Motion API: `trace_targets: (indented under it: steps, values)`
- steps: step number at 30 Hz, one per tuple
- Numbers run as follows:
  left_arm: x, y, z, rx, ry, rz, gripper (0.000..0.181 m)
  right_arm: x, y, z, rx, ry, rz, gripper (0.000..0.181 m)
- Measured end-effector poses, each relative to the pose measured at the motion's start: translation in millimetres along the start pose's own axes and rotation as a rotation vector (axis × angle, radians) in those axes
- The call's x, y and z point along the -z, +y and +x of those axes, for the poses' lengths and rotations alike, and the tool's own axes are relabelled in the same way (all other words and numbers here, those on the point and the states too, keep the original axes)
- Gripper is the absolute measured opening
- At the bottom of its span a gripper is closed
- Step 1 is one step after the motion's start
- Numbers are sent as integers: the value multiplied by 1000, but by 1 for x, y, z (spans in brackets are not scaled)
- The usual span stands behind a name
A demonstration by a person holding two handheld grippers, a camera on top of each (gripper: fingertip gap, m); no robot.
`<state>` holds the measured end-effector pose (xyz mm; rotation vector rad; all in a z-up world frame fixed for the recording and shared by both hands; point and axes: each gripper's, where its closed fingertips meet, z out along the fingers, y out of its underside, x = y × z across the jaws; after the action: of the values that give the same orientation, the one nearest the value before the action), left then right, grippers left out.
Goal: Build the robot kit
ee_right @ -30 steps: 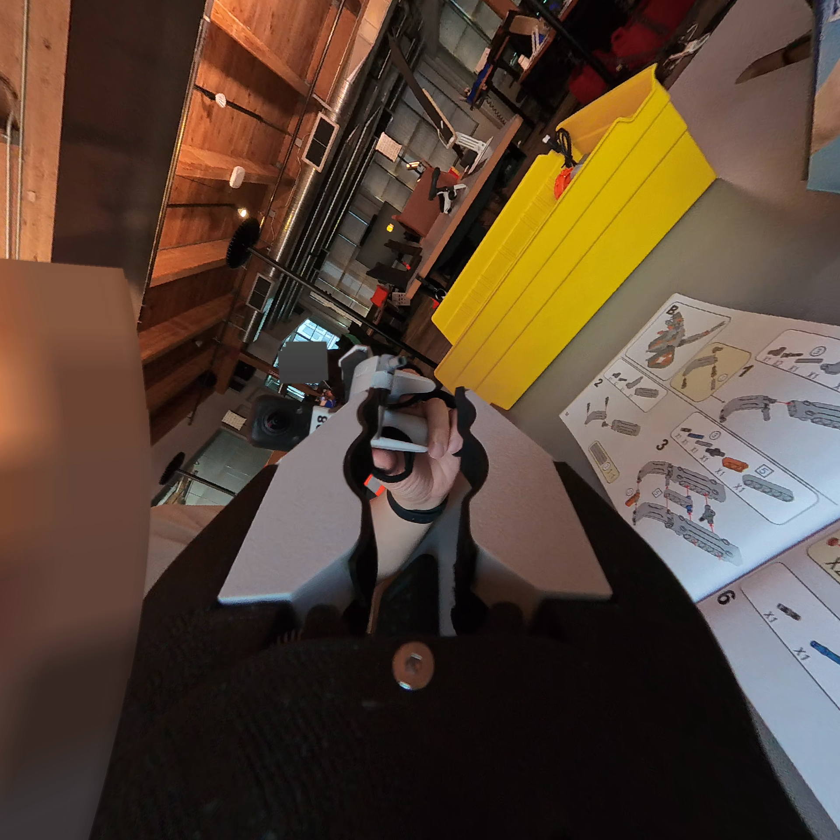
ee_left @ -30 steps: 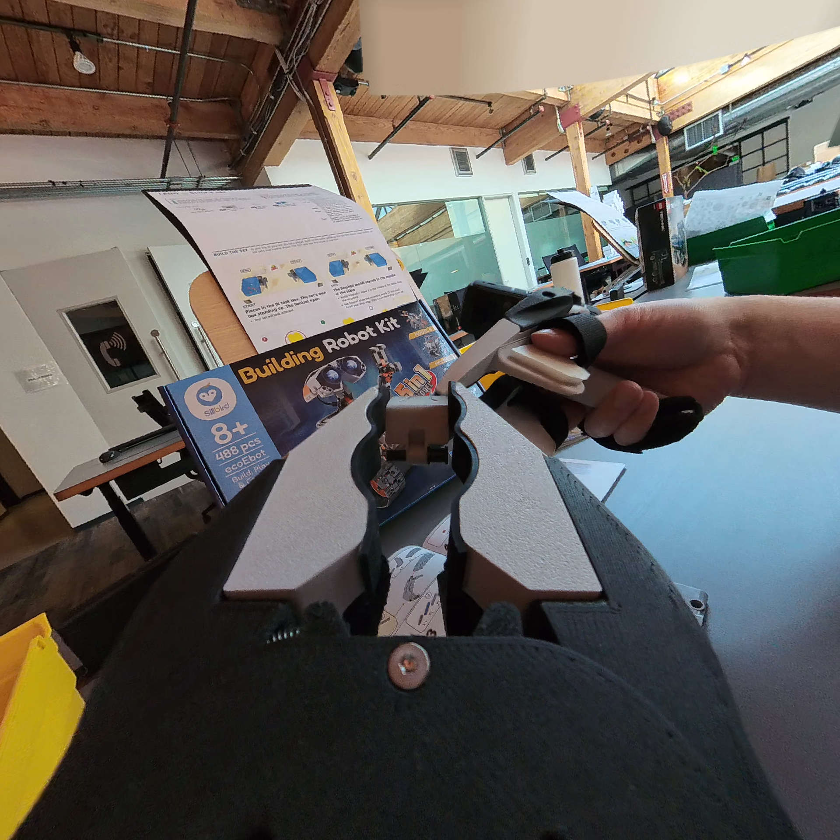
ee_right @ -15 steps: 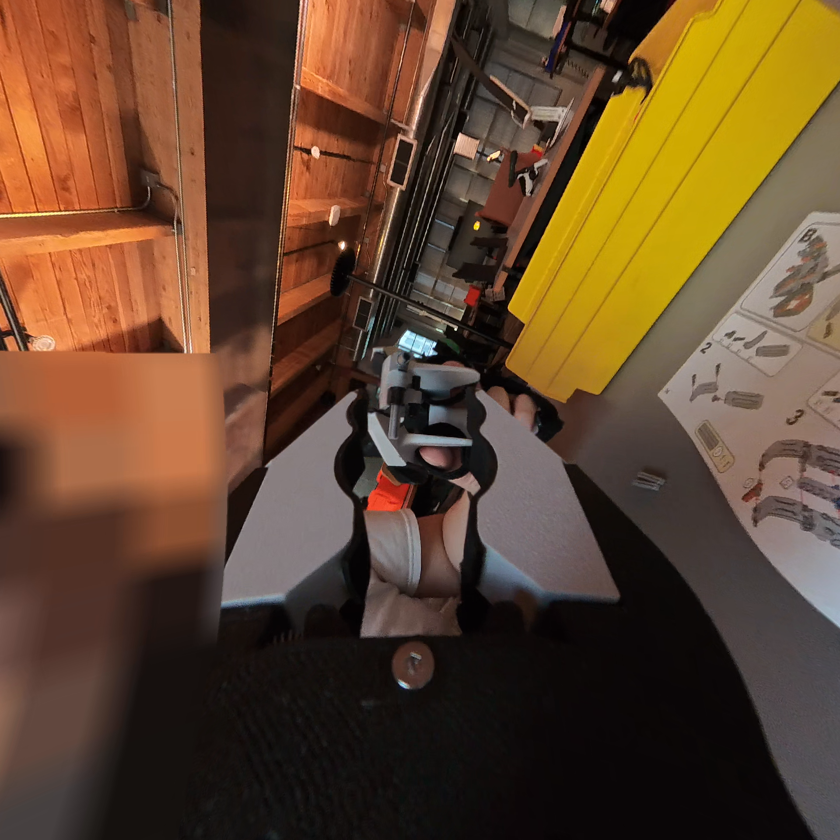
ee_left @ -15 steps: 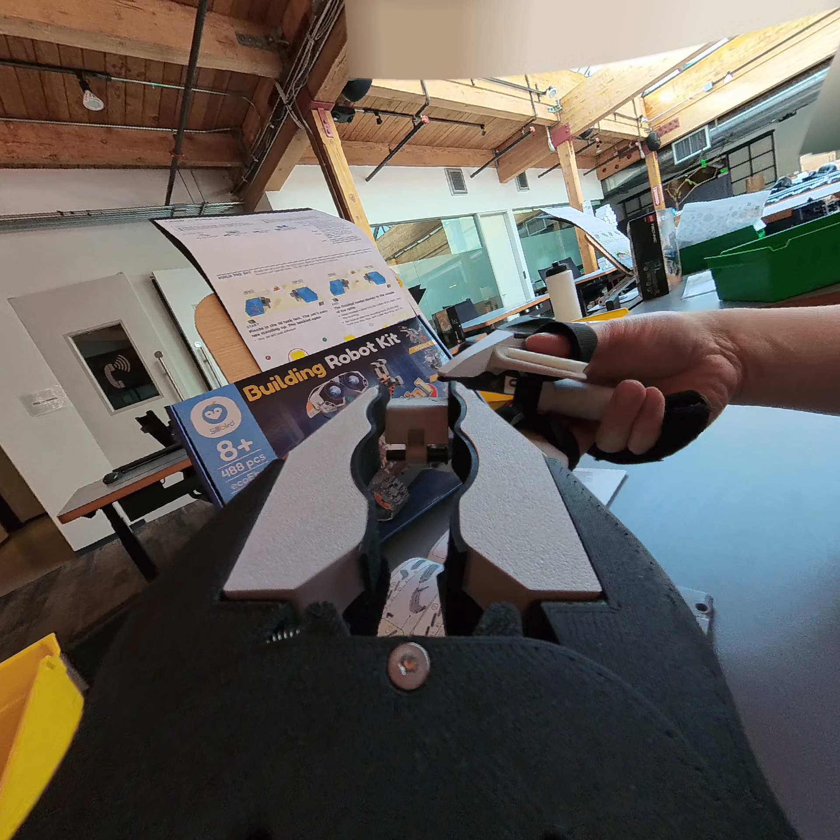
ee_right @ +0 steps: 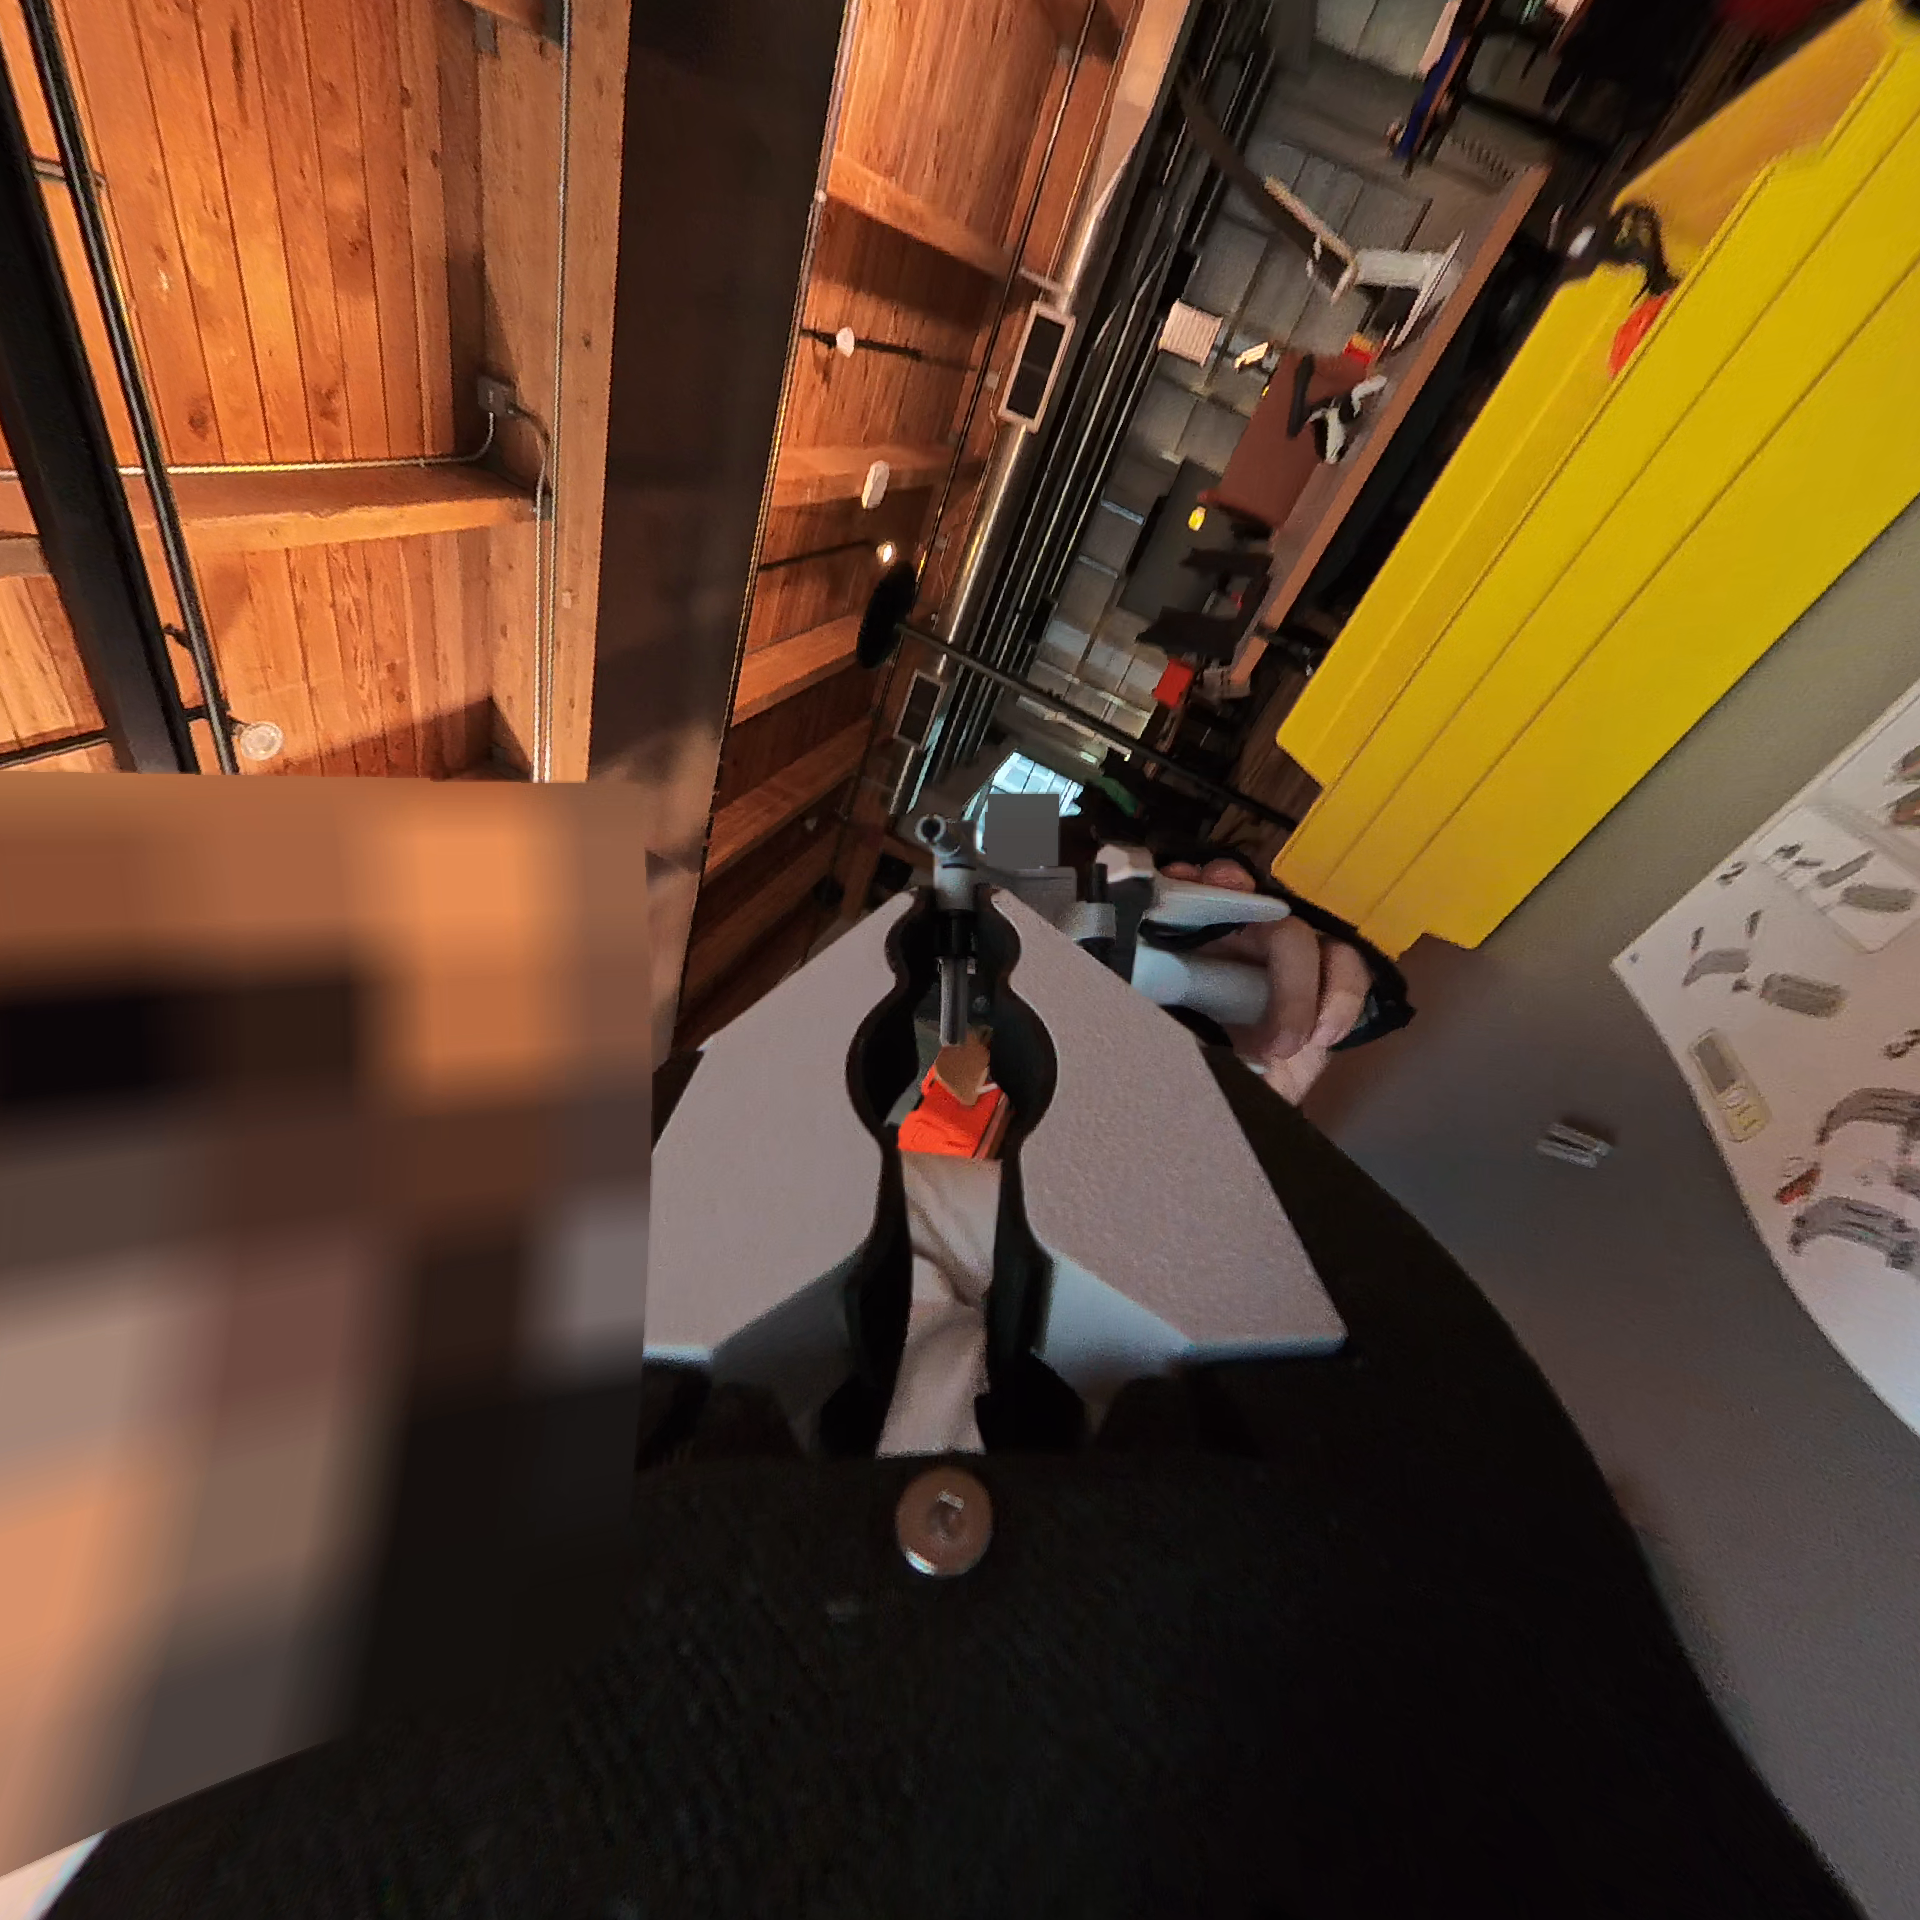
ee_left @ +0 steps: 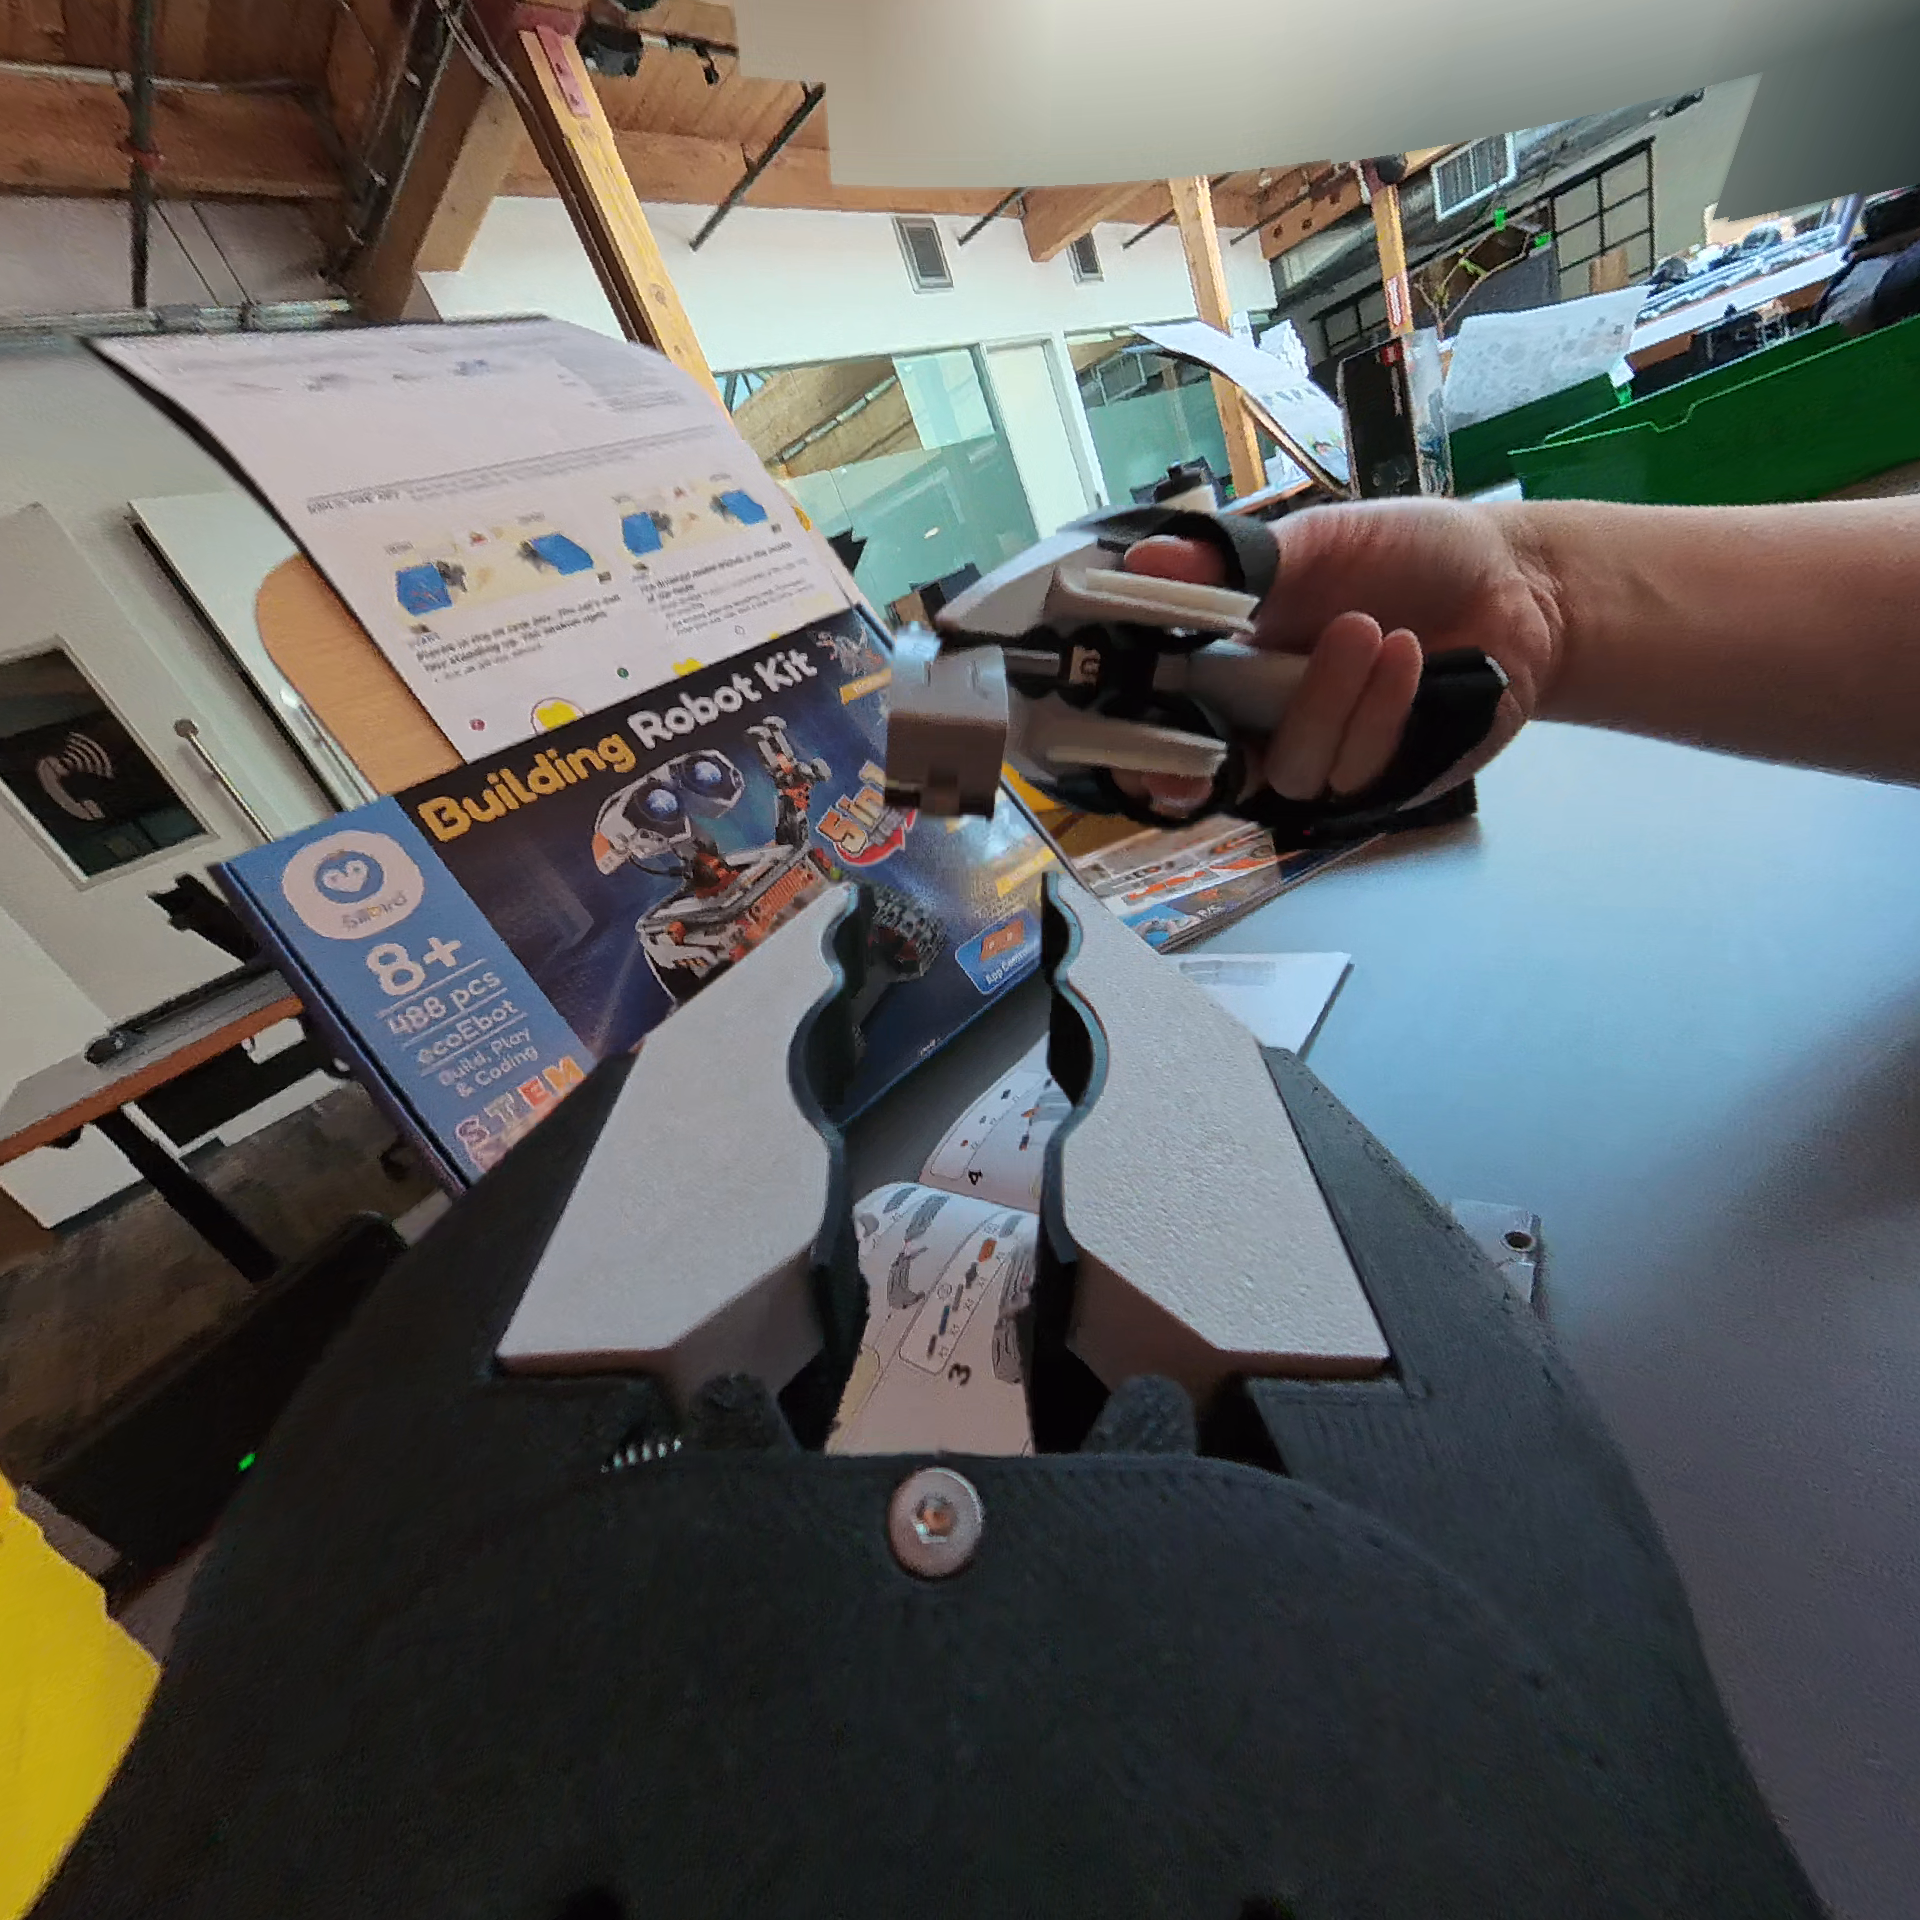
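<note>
While the left gripper (ee_left: pixel 940 940) gaped empty, the right gripper (ee_right: pixel 961 940) clamped a grey block assembly (ee_left: pixel 945 743) beyond its fingertips.

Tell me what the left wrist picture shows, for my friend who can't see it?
The left hand-held gripper is open and empty above a grey table. Just beyond it a person's hand holds the right hand-held gripper, shut on a small grey block. Behind stand a blue robot kit box and an instruction sheet.
</note>
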<state>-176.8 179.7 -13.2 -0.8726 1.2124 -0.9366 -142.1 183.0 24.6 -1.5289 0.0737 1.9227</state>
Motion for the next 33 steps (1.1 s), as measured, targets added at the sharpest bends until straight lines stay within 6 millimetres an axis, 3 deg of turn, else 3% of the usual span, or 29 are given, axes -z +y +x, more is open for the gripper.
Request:
trace_targets:
  steps: [1,6,11,13,16,20,28,33]
  values:
    - [0,1,-3,27,-2,-13,33,6,-7,-2,19,12,21,4]
    - [1,4,-7,151,19,-8,31,29,-26,-16,87,44,69,5]
    - [-3,29,5,82,79,-152,28,41,-36,-22,82,41,99,4]
    - [-6,42,11,167,123,-217,22,44,-38,-20,71,44,103,5]
    - [-8,58,21,300,196,-298,25,47,-37,-10,38,62,92,5]
    - [-6,73,19,264,178,-367,21,48,-34,8,-12,85,75,4]
    - [-9,57,9,252,113,-286,31,32,-17,41,-103,94,47,4]
    - [-2,66,-2,186,74,-359,30,24,-8,52,-113,111,24,3]
